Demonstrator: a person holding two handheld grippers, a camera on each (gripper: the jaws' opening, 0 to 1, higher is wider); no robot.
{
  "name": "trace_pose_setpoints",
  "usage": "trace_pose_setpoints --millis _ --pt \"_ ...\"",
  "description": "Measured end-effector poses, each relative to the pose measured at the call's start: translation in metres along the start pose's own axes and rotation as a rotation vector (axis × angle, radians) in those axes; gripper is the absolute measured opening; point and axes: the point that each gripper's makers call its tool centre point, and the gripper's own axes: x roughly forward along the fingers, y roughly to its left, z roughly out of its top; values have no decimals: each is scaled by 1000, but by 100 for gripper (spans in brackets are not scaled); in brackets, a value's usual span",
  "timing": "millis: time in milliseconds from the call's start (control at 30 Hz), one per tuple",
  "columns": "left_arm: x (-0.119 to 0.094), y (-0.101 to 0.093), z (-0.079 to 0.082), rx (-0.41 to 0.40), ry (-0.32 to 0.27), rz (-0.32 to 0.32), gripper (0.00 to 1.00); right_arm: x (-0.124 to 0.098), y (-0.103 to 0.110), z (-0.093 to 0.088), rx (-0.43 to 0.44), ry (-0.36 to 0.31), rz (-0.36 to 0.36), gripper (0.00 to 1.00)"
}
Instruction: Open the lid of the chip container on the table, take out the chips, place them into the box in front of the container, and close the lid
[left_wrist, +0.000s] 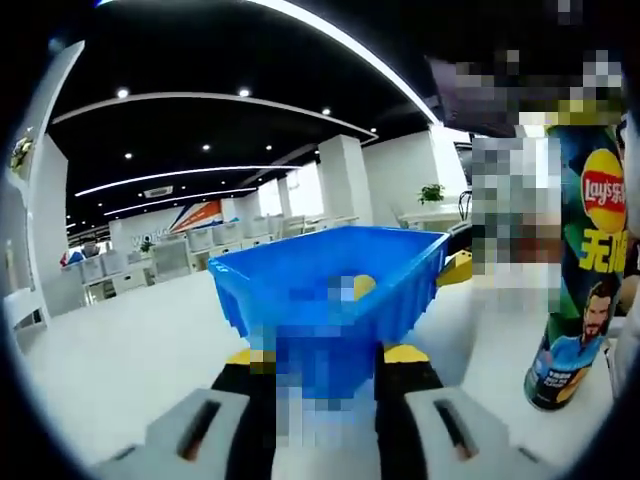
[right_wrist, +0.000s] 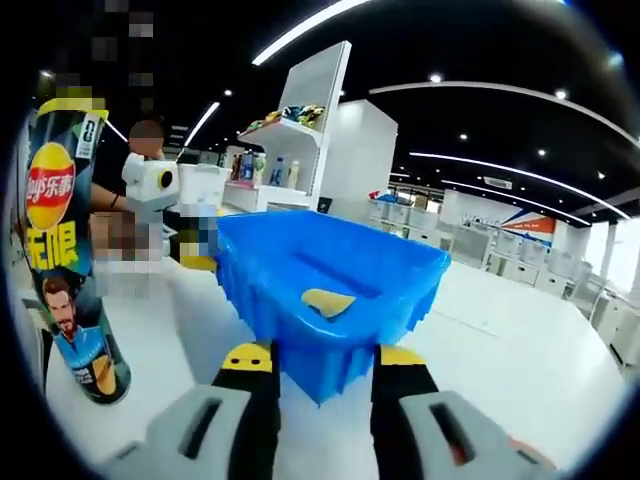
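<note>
**Two grippers flanking the blue box, one chip already inside**

Looking along the left gripper in the left gripper view: jaws standing apart, straddling the near corner of the blue box, seemingly just touching or beside its wall, holding nothing. Chip container standing upright on the white table to the right, lid area blurred (cannot tell whether on or off).

Looking along the right gripper in the right gripper view: jaws likewise spread and empty, framing the box corner. One yellow chip lying on the box floor. Container standing at far left, well apart from these jaws.

Judging the step: steadying the box or turning toward the can. Doing it well likely means keeping the can upright, approaching its top squarely, pinching chips lightly to avoid breaking.
</note>
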Motion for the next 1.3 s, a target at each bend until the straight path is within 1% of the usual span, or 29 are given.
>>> trace_pose_setpoints --millis 133,367,467,633,733,800,833,867,900,967,1200,1233,1267,1300 --pt "12 8 -4 3 17 -6 36 9 -9 -7 0 19 -4 33" --pt "29 16 -14 3 47 -13 36 24 -25 -17 2 41 -9 33" --pt "34 18 -17 -6 53 -17 36 27 -29 -21 8 52 -7 33" --pt "42 23 -29 -28 79 -22 37 35 -35 -27 -8 74 -7 33" --pt "44 25 -33 -36 91 -24 37 38 -33 -30 -13 87 -2 34" --pt "46 25 -38 -46 111 -26 37 42 -36 -34 -13 96 3 34" --pt "46 24 -48 -65 156 -32 37 42 -34 -38 -13 106 11 34" --pt "46 23 -51 -70 167 -33 37 42 -32 -41 -13 112 13 34" --pt "47 25 -46 -59 138 -32 37 42 -31 -45 -6 124 18 35" --pt "47 26 -46 -65 136 -33 37 44 -33 -42 -2 110 19 35" --pt "48 28 -48 -68 130 -37 38 42 -29 -41 5 113 15 36" --pt "48 29 -48 -69 129 -38 38 41 -29 -41 -5 113 16 36" --pt "49 30 -49 -74 127 -38 38 42 -29 -42 -49 116 22 37" --pt "48 29 -48 -73 127 -39 39 42 -28 -43 -74 120 25 37"
